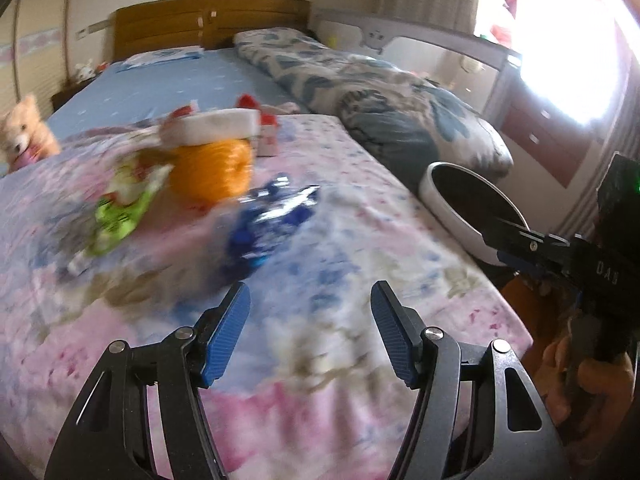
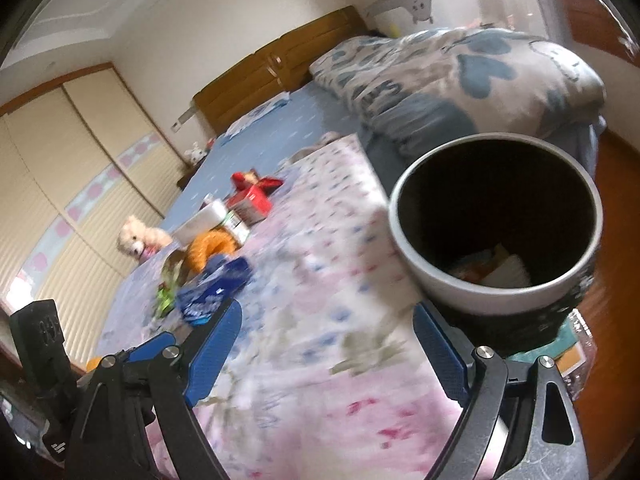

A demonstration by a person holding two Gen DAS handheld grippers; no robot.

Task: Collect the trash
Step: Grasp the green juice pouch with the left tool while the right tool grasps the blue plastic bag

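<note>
Trash lies on the floral blanket (image 1: 320,240): a blue foil wrapper (image 1: 272,216), a green wrapper (image 1: 120,208), an orange ball-like item (image 1: 212,172) under a white-and-red pack (image 1: 212,126), and a red box (image 1: 268,128). My left gripper (image 1: 310,296) hovers open just short of the blue wrapper, nothing between its pads. A white-rimmed bin (image 2: 480,300) stands off the bed's right edge, with some trash (image 2: 496,270) at its bottom. My right gripper (image 2: 326,312) is open and empty over the blanket, its right finger close under the bin. The blue wrapper (image 2: 216,292) lies by its left finger.
A folded blue-and-white quilt (image 1: 380,92) lies along the bed's right side. A teddy bear (image 1: 24,128) sits at the left edge. The wooden headboard (image 1: 212,20) is at the far end. Wooden floor (image 2: 616,240) lies right of the bin. The right gripper's body (image 1: 560,248) shows beside the bin.
</note>
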